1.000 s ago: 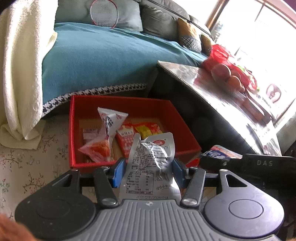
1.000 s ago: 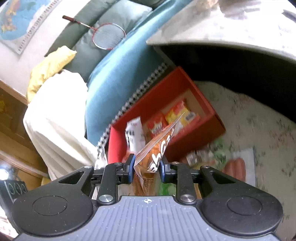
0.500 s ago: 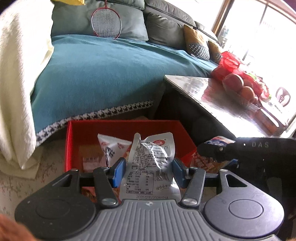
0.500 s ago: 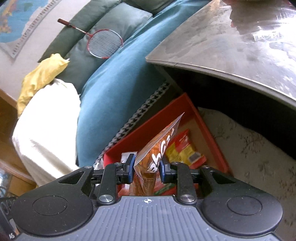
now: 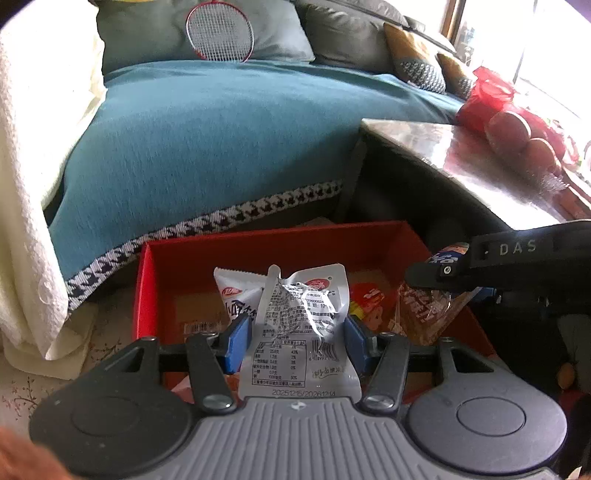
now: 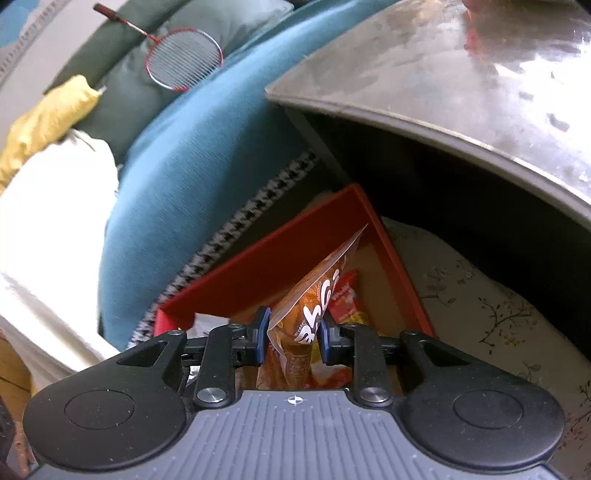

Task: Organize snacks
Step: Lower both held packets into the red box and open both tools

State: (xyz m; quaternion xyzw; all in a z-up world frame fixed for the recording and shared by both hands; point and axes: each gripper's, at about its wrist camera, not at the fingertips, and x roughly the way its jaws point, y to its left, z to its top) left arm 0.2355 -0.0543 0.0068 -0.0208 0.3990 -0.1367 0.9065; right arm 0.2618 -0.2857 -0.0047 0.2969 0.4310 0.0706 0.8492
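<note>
My left gripper [image 5: 297, 341] is shut on a crinkled silver snack packet [image 5: 303, 317] with printed text, held over the near part of the red box [image 5: 258, 243]. Inside the box lie a white snack bag [image 5: 236, 295] and a red packet [image 5: 369, 301], partly hidden by the silver packet. My right gripper [image 6: 293, 338] is shut on an orange-brown snack bag [image 6: 314, 299] above the red box [image 6: 236, 273]. In the left wrist view that right gripper [image 5: 436, 275] reaches in from the right, with the brown bag [image 5: 424, 314] hanging below it.
A sofa under a teal blanket [image 5: 221, 147] stands behind the box, with a badminton racket [image 5: 219, 31] leaning on its cushions. A white throw [image 5: 29, 184] hangs at the left. A glossy low table [image 5: 480, 162] with red fruit [image 5: 509, 129] borders the box's right side. Floral floor covering [image 6: 480, 295] surrounds the box.
Both grippers have moved forward and lower over the red box, which now sits closer under them. Each keeps its packet. The right gripper has come further into the left wrist view.
</note>
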